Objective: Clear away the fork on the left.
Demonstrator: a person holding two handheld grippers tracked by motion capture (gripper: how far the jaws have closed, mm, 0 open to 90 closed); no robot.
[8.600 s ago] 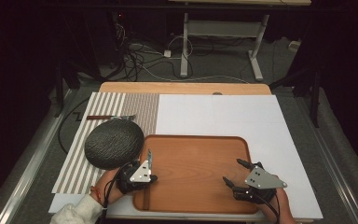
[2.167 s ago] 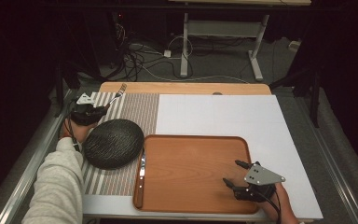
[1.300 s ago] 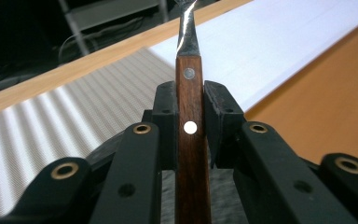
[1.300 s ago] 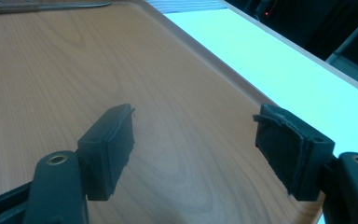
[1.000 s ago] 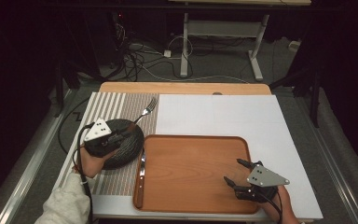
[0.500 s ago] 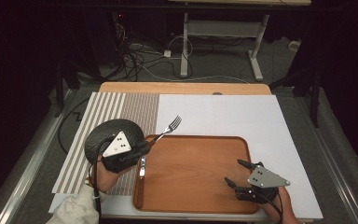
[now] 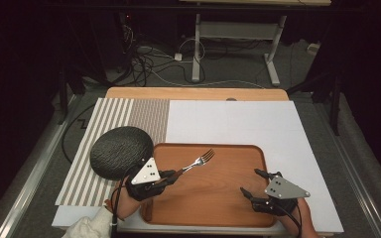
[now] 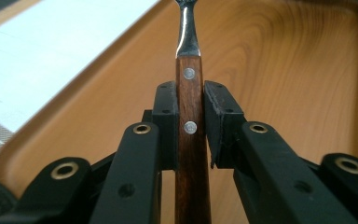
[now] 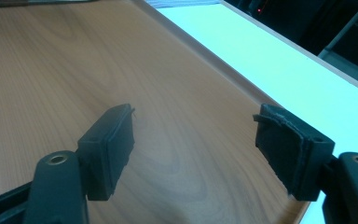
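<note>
A fork [image 7: 198, 161] with a wooden handle and metal tines is held in my left gripper [image 7: 172, 174], which is shut on the handle. It hangs over the left part of the wooden tray [image 7: 238, 198], tines pointing up-right. In the left gripper view both pads [image 8: 167, 116] press the riveted handle of the fork [image 8: 189, 93] above the tray [image 8: 284, 70]. My right gripper [image 7: 252, 182] rests at the tray's right front corner, open with nothing in it. In the right gripper view its jaws [image 9: 196, 140] stand wide apart over the bare tray [image 9: 51, 60].
A dark round plate [image 7: 119, 150] lies on a striped placemat [image 7: 114, 116], touching the tray's left rear corner. A white mat [image 7: 233, 121] covers the table behind and right of the tray. Cables and a table frame [image 7: 233, 54] stand on the floor beyond.
My left gripper has carried the fork from above the dark plate rightward and a little nearer, so it is over the tray's left part. The right gripper has stayed in place.
</note>
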